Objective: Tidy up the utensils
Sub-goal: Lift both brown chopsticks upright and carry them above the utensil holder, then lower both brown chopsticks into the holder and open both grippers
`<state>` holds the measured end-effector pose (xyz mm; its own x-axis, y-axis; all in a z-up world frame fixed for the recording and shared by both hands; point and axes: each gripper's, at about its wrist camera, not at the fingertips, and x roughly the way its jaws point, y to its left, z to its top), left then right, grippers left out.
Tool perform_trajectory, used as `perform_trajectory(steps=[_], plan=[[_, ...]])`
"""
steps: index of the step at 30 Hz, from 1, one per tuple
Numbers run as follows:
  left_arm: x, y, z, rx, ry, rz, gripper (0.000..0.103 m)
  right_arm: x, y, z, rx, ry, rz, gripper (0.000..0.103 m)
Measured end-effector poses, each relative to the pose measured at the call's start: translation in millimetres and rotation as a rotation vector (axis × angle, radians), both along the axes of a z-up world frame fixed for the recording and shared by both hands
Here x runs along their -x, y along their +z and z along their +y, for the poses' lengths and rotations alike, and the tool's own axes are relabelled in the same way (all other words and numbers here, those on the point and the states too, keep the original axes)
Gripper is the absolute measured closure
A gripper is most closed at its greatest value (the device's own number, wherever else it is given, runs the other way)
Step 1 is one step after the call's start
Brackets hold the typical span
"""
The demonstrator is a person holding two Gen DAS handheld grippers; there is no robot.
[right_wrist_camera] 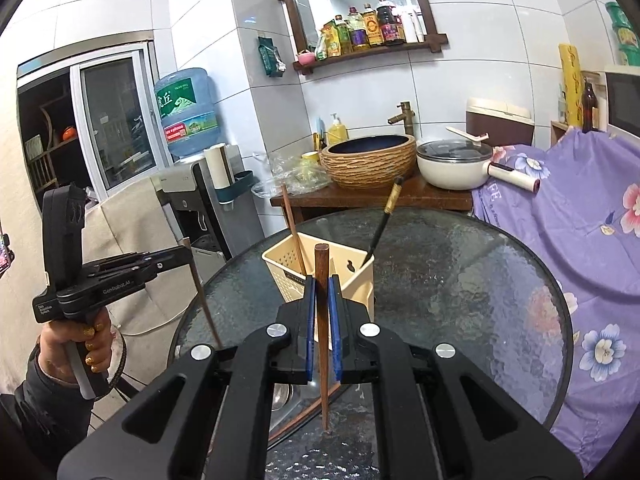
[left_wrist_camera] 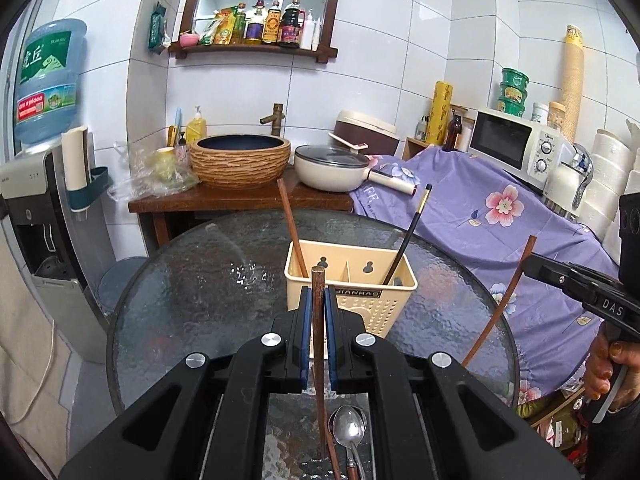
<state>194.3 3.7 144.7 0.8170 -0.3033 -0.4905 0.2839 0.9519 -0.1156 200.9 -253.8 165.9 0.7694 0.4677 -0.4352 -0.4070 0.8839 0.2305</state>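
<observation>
So both tongs are clamped on a brown wooden chopstick each: left tongs [left_wrist_camera: 319,336] grip one [left_wrist_camera: 319,360], right tongs [right_wrist_camera: 322,332] grip another [right_wrist_camera: 322,340], both upright above the round glass desk [left_wrist_camera: 192,280]. Just ahead sits the beige utensil caddy [left_wrist_camera: 352,280] holding a brown chopstick [left_wrist_camera: 289,224] and a black one [left_wrist_camera: 408,236]. A metal spoon [left_wrist_camera: 349,428] lies below.

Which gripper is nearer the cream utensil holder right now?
Too close to call; neither is clearly nearer. The left gripper and the right gripper both sit just short of the cream utensil holder, each shut on a brown chopstick, the left slightly left of it, the right slightly right.
</observation>
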Motion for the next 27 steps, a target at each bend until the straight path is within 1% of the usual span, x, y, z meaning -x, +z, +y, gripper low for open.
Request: perform_trajectory(steps=[3, 7, 12, 14, 18, 22, 24, 27], plan=[[-3, 8, 1, 0.016, -0.004, -0.001, 0.097, -3, 11, 4, 0.005, 0.007, -0.001, 0.096], [-5, 25, 1, 0.014, -0.006, -0.024, 0.097, -9, 30, 8, 0.0, 0.022, -0.008, 0.096], [-11, 54, -2, 0.042, -0.019, -0.05, 0.097, -18, 56, 13, -0.013, 0.026, -0.025, 0.096], [-14, 70, -3, 0.052, -0.019, -0.075, 0.097, -22, 71, 16, -0.018, 0.028, -0.044, 0.096], [-15, 99, -11, 0.05, 0.003, -0.142, 0.097, -33, 99, 20, -0.034, 0.001, -0.082, 0.096], [-27, 124, -15, 0.074, 0.02, -0.17, 0.097, -40, 121, 26, -0.037, -0.031, -0.139, 0.096], [-33, 135, -15, 0.081, 0.046, -0.191, 0.097, -44, 130, 30, -0.035, -0.044, -0.16, 0.096], [-44, 148, -15, 0.079, 0.109, -0.238, 0.097, -53, 141, 35, -0.027, -0.09, -0.206, 0.096]])
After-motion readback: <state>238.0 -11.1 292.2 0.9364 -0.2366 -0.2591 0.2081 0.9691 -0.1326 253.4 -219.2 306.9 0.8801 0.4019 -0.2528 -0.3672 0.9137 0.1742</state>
